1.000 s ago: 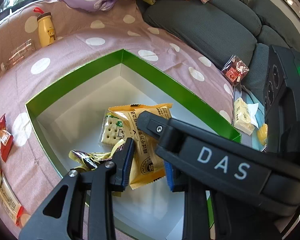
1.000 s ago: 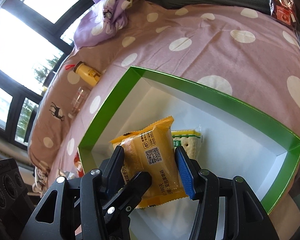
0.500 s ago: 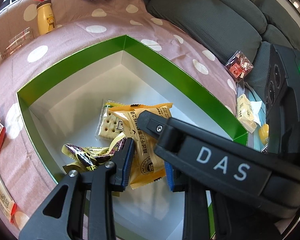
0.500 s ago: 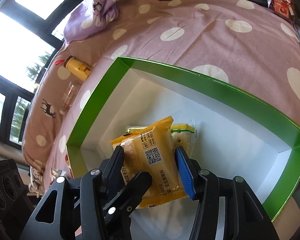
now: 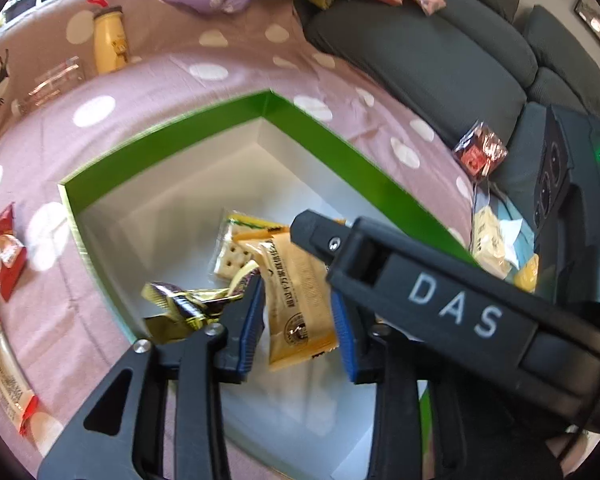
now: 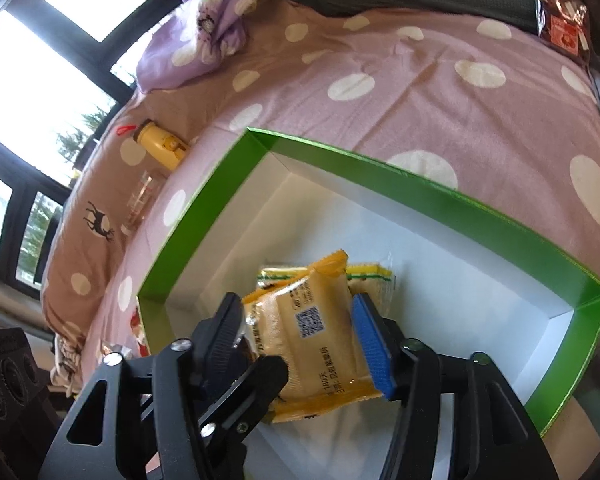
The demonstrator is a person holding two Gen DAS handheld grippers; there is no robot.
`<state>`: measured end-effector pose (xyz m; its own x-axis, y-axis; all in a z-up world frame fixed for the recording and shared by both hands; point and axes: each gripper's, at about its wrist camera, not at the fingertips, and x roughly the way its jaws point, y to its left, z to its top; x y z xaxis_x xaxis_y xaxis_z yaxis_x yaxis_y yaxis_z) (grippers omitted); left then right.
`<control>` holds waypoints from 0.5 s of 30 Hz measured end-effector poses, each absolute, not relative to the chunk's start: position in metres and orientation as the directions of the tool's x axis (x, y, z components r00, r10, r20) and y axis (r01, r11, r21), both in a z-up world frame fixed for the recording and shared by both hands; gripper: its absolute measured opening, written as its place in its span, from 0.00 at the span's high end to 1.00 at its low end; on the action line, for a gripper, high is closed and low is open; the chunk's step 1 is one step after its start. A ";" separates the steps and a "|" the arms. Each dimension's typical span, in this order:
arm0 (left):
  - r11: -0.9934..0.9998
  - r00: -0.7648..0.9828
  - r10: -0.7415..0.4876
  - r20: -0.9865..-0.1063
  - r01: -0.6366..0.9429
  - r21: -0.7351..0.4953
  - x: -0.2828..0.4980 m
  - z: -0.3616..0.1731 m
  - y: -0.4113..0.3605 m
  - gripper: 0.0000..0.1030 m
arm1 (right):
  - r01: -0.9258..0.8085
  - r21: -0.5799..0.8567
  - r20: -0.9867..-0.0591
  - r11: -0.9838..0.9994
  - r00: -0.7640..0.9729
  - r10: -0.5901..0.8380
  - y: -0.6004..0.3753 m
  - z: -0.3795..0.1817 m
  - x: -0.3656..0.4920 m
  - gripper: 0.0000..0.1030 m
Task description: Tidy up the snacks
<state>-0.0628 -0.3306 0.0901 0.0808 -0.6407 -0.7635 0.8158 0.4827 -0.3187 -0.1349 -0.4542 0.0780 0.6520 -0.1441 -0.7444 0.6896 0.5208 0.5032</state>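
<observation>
Packet [image 6: 312, 344] loose in right claw [image 6: 299, 310], jaws just opening; left claw [image 5: 296, 300] parting, empty, within box rim [image 6: 420, 196].

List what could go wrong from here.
The right gripper's fingers have just been opening around the orange packet, which is tilted over the cracker pack: it could drop askew onto it. The left gripper, also just opening with that packet showing between its fingers, crowds the right one: they could knock together when withdrawing. The gold wrapper lies beside its tip and could snag and get dragged over the green box wall.
</observation>
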 end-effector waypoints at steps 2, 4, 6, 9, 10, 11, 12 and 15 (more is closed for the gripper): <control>0.492 0.108 -0.659 -0.744 0.810 -0.318 -0.062 0.100 -0.318 0.49 | 0.682 0.501 -0.725 0.533 0.667 -0.172 -0.451 0.085 -0.135 0.31; 0.506 0.144 -0.676 -0.722 0.804 -0.313 -0.060 0.110 -0.302 0.37 | 0.674 0.496 -0.707 0.548 0.679 -0.195 -0.447 0.091 -0.135 0.28; 0.524 0.177 -0.692 -0.700 0.790 -0.318 -0.058 0.119 -0.284 0.29 | 0.660 0.498 -0.689 0.563 0.695 -0.205 -0.443 0.097 -0.134 0.25; 0.567 0.232 -0.709 -0.666 0.749 -0.343 -0.052 0.128 -0.252 0.19 | 0.634 0.504 -0.665 0.587 0.718 -0.204 -0.437 0.103 -0.130 0.22; 0.581 0.250 -0.710 -0.659 0.736 -0.347 -0.050 0.128 -0.243 0.16 | 0.625 0.503 -0.660 0.598 0.724 -0.201 -0.434 0.105 -0.128 0.21; 0.601 0.272 -0.706 -0.653 0.719 -0.350 -0.048 0.129 -0.232 0.15 | 0.618 0.500 -0.657 0.607 0.727 -0.200 -0.430 0.107 -0.127 0.20; 0.622 0.295 -0.698 -0.653 0.702 -0.348 -0.046 0.128 -0.220 0.15 | 0.610 0.495 -0.653 0.619 0.731 -0.198 -0.427 0.109 -0.124 0.19; 0.695 0.370 -0.652 -0.661 0.640 -0.327 -0.036 0.124 -0.184 0.12 | 0.595 0.481 -0.650 0.644 0.735 -0.193 -0.418 0.112 -0.118 0.18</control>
<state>-0.0365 -0.1841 0.1241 0.3705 -0.6521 -0.6615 0.6400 0.6953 -0.3270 -0.1180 -0.4178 0.1117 0.7346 -0.1935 -0.6503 0.5952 0.6439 0.4808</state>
